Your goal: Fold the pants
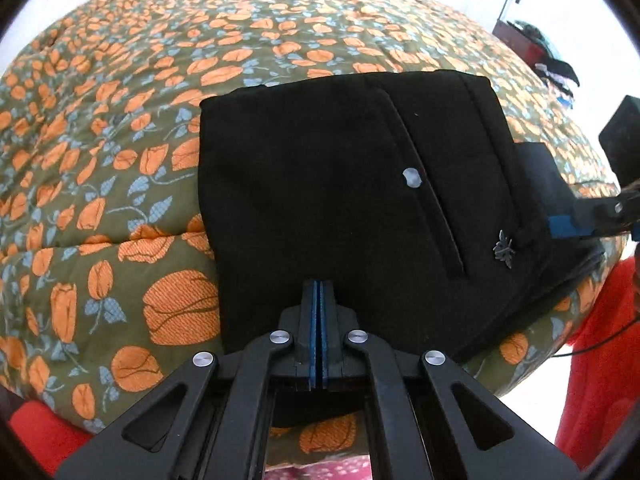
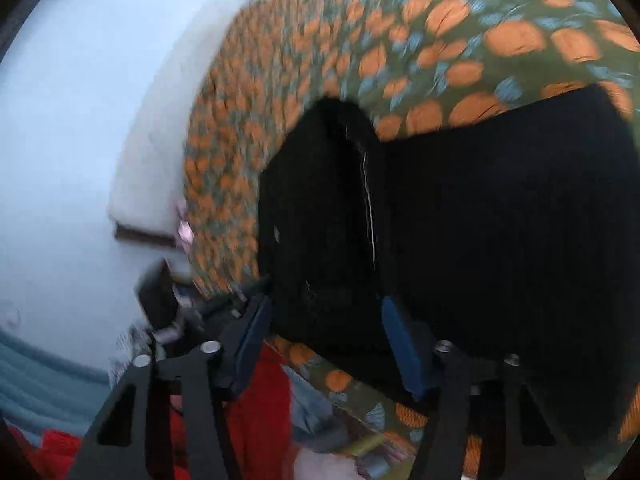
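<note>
The black pants [image 1: 340,200] lie folded into a compact rectangle on the flowered bedspread [image 1: 120,120], with a back pocket and a grey button [image 1: 412,178] facing up. My left gripper [image 1: 319,300] is shut, its blue pads pressed together over the near edge of the pants; no cloth shows between them. My right gripper [image 2: 326,320] is open, its fingers either side of the pants' [image 2: 500,220] end; it also shows in the left wrist view [image 1: 560,216] at the pants' right edge. The right wrist view is blurred.
The bed fills most of both views, with its right edge near the pants. Red clothing of the person [image 1: 600,352] is at the right. A dark red piece of furniture with clutter [image 1: 528,44] stands by the white wall.
</note>
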Motion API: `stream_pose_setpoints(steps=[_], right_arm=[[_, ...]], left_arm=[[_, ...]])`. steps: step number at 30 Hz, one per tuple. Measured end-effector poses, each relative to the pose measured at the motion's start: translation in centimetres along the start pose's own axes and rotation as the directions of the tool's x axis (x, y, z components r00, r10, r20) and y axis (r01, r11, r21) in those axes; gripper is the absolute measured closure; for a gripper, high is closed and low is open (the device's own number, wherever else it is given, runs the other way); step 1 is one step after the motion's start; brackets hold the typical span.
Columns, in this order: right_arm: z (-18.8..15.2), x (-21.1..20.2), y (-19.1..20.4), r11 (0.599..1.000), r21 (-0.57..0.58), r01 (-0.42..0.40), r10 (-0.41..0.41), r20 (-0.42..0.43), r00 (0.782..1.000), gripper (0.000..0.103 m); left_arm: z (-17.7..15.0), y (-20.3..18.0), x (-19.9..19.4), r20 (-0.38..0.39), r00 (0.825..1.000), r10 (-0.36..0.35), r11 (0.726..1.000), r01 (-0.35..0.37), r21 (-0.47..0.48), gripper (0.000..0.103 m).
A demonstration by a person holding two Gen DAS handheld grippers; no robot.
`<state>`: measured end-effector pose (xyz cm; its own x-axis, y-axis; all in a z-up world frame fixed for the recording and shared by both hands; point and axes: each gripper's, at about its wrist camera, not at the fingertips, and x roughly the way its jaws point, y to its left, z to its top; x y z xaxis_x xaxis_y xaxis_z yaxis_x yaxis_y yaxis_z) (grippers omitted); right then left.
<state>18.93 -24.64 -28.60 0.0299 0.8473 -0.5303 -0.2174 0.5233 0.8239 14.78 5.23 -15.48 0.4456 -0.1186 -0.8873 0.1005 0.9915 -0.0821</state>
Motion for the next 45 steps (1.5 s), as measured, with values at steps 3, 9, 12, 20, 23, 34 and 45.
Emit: stream_pose_setpoints(steps=[3, 9, 12, 20, 23, 34, 45], right_arm=[[0.4, 1.8, 0.7, 0.998, -0.047, 0.031, -0.035, -0.083, 0.996, 0.056], [0.7, 3.1, 0.5, 0.992, -0.092, 0.083, -0.098, -0.164, 0.982, 0.057], [0.8, 3.6, 0.4, 0.992, -0.102, 0.068, -0.088, -0.201, 0.976, 0.057], [1.4, 5.3, 1.1, 0.992, -0.102, 0.081, -0.098, -0.183, 0.978, 0.078], [1.0, 4.4, 2.5, 0.982, -0.149, 0.118, -0.140, -0.141, 0.980, 0.082], [0.2, -8.7, 8.5, 0.949, -0.289, 0.122, -0.105, 0.073, 0.992, 0.083], [-3.3, -12.2, -6.5, 0.978, 0.099, 0.181, -0.193, 0.128, 0.973, 0.069]], left_arm=[[0.0, -0.2, 0.3, 0.006, 1.000, 0.022, 0.999, -0.022, 0.025, 0.103], [0.4, 0.0, 0.6, 0.006, 1.000, 0.016, 1.000, -0.016, 0.011, 0.103], [0.5, 0.0, 0.8, 0.008, 1.000, 0.022, 1.000, -0.022, 0.011, 0.103], [0.2, 0.3, 0.2, 0.056, 0.998, 0.041, 0.999, -0.042, 0.004, 0.098], [0.3, 1.2, -2.1, 0.163, 0.982, 0.095, 0.995, -0.087, -0.054, 0.078], [0.4, 4.2, -5.4, 0.275, 0.955, 0.114, 0.981, -0.065, -0.182, 0.062], [0.3, 1.4, -4.1, 0.237, 0.966, 0.102, 0.993, -0.083, -0.089, 0.062]])
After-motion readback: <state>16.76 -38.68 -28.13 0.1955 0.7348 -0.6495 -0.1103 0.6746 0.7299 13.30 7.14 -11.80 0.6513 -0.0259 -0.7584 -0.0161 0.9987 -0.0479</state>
